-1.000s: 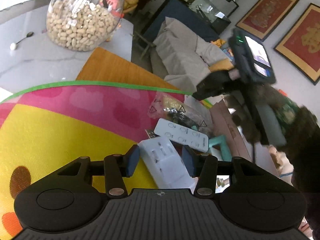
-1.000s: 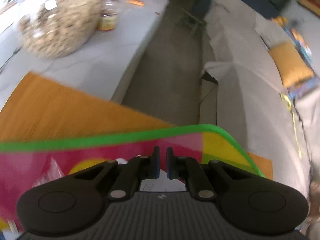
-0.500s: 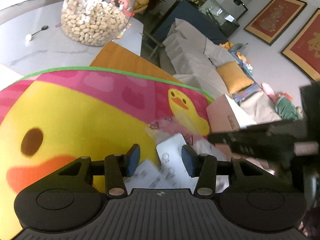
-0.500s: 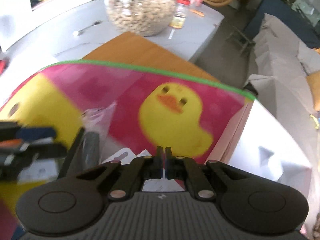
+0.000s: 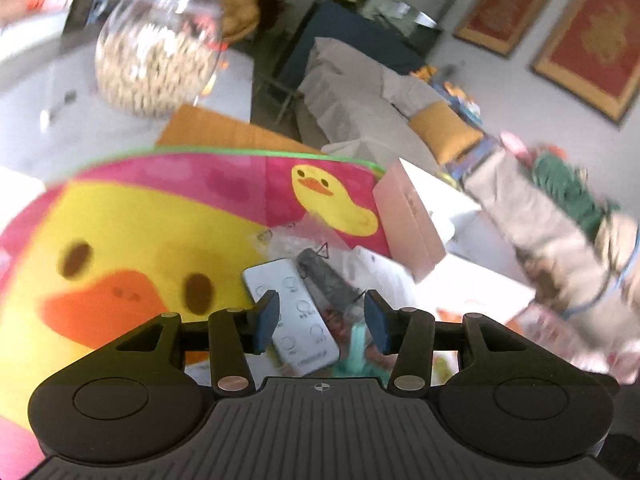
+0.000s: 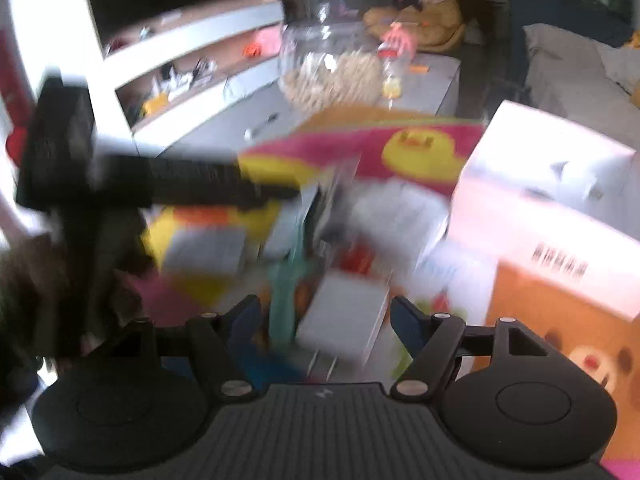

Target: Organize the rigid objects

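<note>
— Clutter sits in a heap on the duck mat (image 5: 152, 216): a white remote (image 5: 294, 316), a dark object in a clear bag (image 5: 320, 276), a teal piece (image 5: 356, 350), and more white items too blurred to name.

— Where is the left gripper (image 5: 320, 320)?

— It hangs over that heap, jaws apart, nothing pressed between the blue pads. The remote lies below the gap, toward its left pad.

— And the right gripper (image 6: 326, 322)?

— Its jaws have just been opening and stand wide. A white block-shaped item (image 6: 344, 322) and the teal piece (image 6: 286, 300) show below the gap on the mat, but the pads touch neither. The view is heavily smeared.

— What lies beside the pile?

— A pink-and-white box (image 5: 412, 224) sits at the mat's right edge; in the right wrist view it is a large box (image 6: 548, 216) with an orange front, just beside the heap. The other gripper's dark body (image 6: 120, 184) crosses the left of that view.

— Anything farther off?

— A glass jar of peanuts (image 5: 156, 60) on the grey table (image 5: 48, 136), well apart from the pile.
</note>
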